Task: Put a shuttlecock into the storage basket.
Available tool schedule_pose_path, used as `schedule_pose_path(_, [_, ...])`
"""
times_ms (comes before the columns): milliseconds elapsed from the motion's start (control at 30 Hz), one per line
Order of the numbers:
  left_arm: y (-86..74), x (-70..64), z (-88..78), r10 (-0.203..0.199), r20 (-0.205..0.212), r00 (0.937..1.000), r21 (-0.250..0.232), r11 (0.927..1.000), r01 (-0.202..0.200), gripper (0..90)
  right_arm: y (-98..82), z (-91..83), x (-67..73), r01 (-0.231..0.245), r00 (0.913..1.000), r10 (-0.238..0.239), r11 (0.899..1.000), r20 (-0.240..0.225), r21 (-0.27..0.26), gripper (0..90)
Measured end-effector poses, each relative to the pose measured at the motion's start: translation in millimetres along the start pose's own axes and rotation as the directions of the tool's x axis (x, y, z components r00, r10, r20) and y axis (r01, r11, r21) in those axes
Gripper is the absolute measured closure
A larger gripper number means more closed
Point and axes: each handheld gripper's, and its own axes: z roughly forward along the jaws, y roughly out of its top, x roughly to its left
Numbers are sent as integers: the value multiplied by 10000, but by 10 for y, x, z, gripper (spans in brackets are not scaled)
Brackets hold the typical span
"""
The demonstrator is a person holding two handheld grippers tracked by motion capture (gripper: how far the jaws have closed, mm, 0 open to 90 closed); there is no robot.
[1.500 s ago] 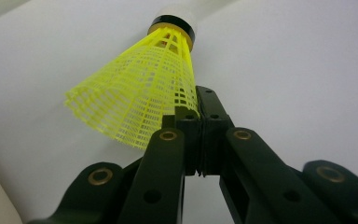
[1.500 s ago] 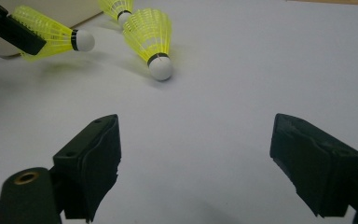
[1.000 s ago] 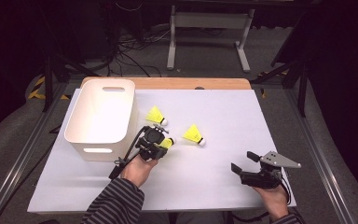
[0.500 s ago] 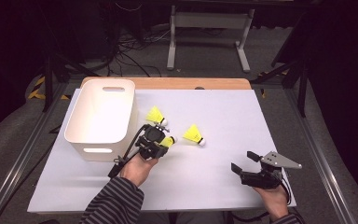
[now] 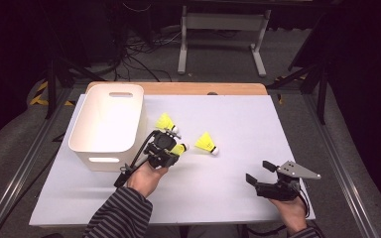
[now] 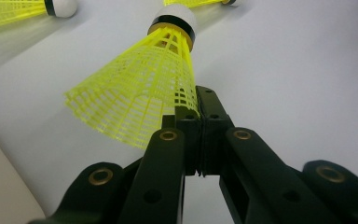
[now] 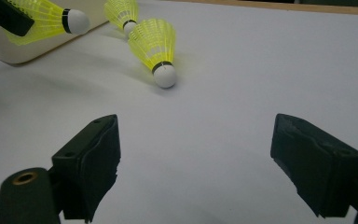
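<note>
Left gripper view: left gripper (image 6: 200,109) was clamped on the shuttlecock (image 6: 140,88) at its skirt rim. Judged featherlight, springy, crushable; hold lightly there. Right gripper (image 7: 196,154) was wide open, empty.

The shuttlecocks (image 5: 208,143) had yellow mesh skirts, white caps and a black band. The bin (image 5: 108,124) was white, the bench (image 5: 238,124) pale grey with a wooden far edge. The sleeve (image 5: 121,215) was black-and-grey striped.

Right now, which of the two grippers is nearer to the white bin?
The left. The left gripper sits just beside the white bin, holding a yellow shuttlecock. The right gripper rests far across the table near its front right corner, jaws open.
</note>
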Motion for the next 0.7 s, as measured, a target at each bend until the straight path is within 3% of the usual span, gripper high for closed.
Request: schedule_pose_path(700, [67,6,-132,110,53,9999,-67,9999,-109,890,-1,3,-1,-33,10000,33,10000,-2,30,163])
